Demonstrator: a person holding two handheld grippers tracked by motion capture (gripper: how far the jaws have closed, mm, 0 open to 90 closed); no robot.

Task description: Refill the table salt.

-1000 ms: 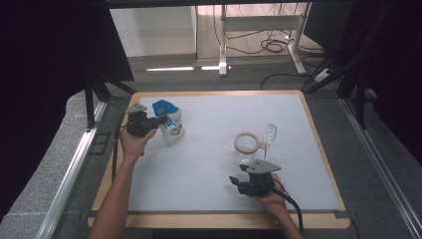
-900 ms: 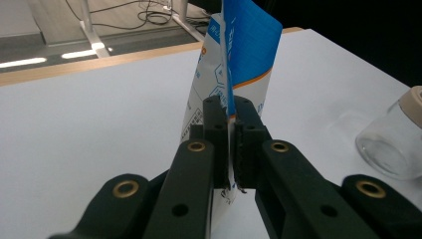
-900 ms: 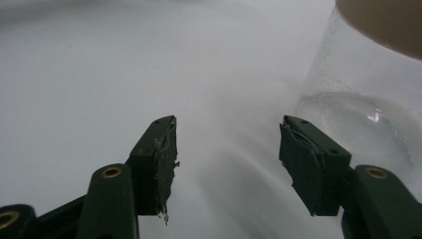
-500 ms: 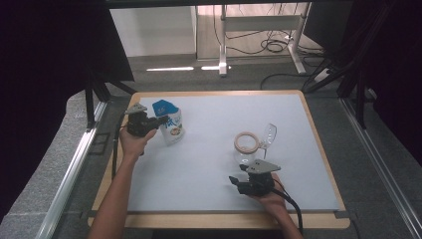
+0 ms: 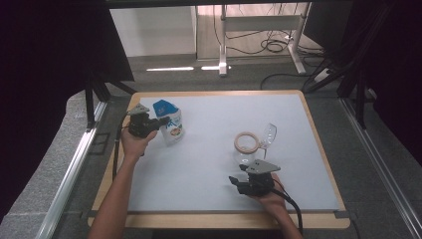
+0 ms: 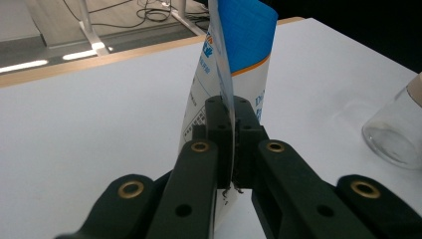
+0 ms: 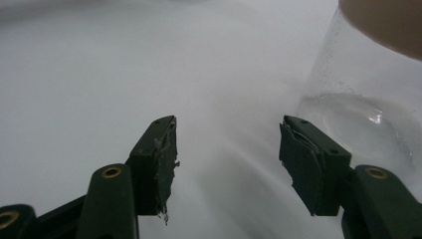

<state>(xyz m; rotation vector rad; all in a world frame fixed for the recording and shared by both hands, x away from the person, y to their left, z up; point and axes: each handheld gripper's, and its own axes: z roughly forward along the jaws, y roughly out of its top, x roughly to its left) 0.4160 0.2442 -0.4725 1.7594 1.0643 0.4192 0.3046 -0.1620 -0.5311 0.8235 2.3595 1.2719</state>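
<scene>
A blue-and-white stand-up pouch [image 5: 170, 123] stands upright at the back left of the white table. My left gripper [image 5: 163, 121] is shut on the pouch's side seam; in the left gripper view the jaws pinch the thin edge of the pouch [image 6: 244, 59]. A clear glass jar [image 5: 247, 145] with a pale wooden ring at its mouth and a hinged glass lid [image 5: 269, 133] tipped open sits right of centre. My right gripper [image 5: 235, 182] is held just in front of the jar, open and holding nothing. In the right gripper view my right gripper [image 7: 226, 154] is low over the table with the jar [image 7: 358, 89] just beyond its right jaw.
The table [image 5: 209, 164] is a white sheet with a wooden rim [image 5: 323, 149]. In the left gripper view the jar [image 6: 398, 129] shows at the right edge. Desk legs and cables [image 5: 268, 45] lie on the floor beyond the table.
</scene>
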